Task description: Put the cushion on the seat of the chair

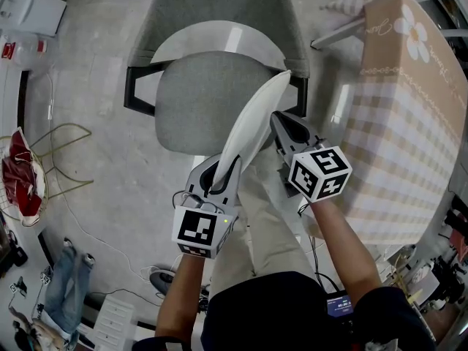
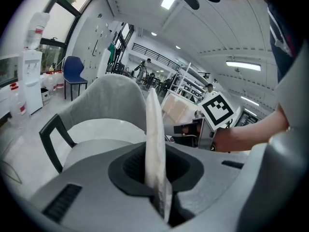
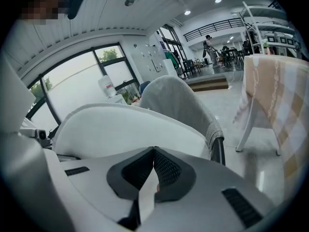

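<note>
A white cushion (image 1: 252,123) hangs edge-up above the front of the chair's grey seat (image 1: 194,104), tilted toward the upper right. My left gripper (image 1: 223,168) is shut on the cushion's near lower edge. My right gripper (image 1: 276,121) is shut on its right edge, further along. In the left gripper view the cushion (image 2: 154,139) stands as a thin upright slab between the jaws of the left gripper (image 2: 157,182). In the right gripper view its broad white face (image 3: 125,129) fills the middle, and the right gripper (image 3: 153,154) pinches a strip of it.
The chair has a grey back (image 1: 219,9), a white curved panel (image 1: 219,39) behind the seat and black armrests (image 1: 135,86). A table with a checked cloth (image 1: 402,115) stands close on the right. A wire basket with a red bag (image 1: 22,174) and floor cables lie to the left.
</note>
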Available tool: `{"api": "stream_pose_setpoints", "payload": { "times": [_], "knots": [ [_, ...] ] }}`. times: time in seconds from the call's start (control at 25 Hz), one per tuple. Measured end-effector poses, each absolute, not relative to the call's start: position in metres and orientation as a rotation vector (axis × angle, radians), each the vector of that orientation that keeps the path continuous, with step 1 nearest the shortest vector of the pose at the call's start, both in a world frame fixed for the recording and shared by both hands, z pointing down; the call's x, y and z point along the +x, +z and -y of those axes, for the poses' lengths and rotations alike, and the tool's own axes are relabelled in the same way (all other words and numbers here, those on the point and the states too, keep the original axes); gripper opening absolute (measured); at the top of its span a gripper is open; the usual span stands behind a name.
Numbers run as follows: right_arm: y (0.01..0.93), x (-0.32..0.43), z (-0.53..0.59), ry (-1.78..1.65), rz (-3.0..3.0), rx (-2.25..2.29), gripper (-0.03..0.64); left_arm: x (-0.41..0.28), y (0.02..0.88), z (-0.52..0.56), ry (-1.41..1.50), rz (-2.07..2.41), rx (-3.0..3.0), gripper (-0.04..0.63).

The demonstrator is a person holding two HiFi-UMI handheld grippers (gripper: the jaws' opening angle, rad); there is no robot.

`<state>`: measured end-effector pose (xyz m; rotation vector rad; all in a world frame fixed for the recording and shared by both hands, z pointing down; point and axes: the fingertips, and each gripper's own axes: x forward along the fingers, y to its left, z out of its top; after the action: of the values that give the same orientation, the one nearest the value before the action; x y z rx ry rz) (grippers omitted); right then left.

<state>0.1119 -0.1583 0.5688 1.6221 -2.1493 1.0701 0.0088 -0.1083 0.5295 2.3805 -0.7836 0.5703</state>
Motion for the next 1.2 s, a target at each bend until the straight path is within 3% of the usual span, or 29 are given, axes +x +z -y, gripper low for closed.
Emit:
{"api": "stream_pose_setpoints", "payload": {
  "times": [1.2],
  "knots": [
    [0.63,0.083,0.179,1.167,2.143,1.476,0.018,-0.026,0.592,0.162,0.672,0.901,2.344,0.052]
  ]
}}
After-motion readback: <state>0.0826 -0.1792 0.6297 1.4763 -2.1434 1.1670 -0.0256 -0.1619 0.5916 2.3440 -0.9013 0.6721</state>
